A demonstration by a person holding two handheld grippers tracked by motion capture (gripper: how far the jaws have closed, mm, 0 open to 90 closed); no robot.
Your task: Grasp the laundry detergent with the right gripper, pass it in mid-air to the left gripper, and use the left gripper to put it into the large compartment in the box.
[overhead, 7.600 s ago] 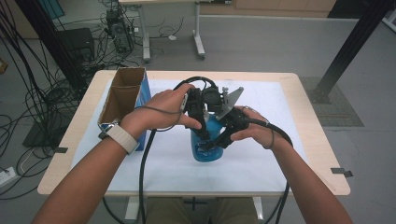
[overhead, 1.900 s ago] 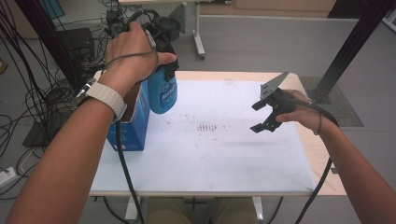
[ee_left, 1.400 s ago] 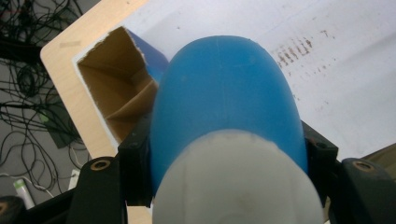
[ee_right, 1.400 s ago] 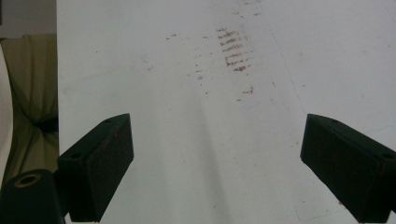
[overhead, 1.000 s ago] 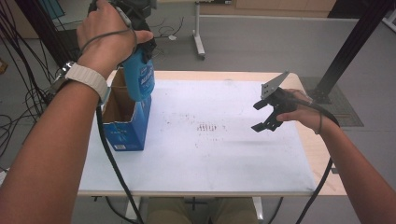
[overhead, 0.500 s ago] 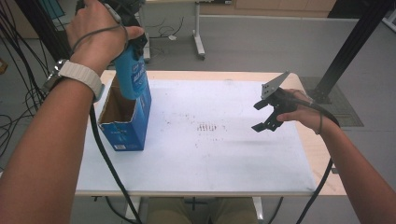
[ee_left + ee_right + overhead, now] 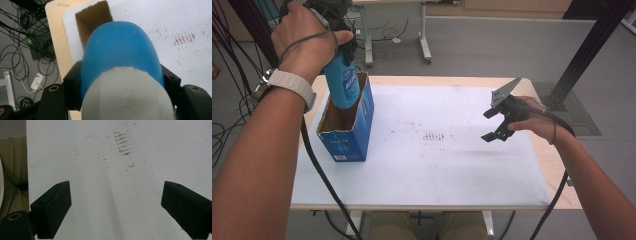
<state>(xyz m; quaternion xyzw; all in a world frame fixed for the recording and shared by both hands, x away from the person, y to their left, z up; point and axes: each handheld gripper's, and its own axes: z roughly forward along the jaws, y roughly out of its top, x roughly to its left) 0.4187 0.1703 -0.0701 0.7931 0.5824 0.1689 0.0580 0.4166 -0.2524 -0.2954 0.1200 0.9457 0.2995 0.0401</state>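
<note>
A blue plastic bottle [image 7: 343, 82] with a white cap [image 7: 127, 96] and pale lettering on its side hangs upright with its cap uppermost, clamped near the cap between black fingers [image 7: 72, 86], its rounded lower end reaching just into the open top of a box. The blue cardboard box [image 7: 347, 125], brown inside and open at the top, stands upright near the left edge of the white surface [image 7: 437, 165].

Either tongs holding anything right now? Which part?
Left tongs are shut on the blue bottle, gripping its upper body just below the white cap, above the open box. Right tongs are open, holding nothing.
</note>
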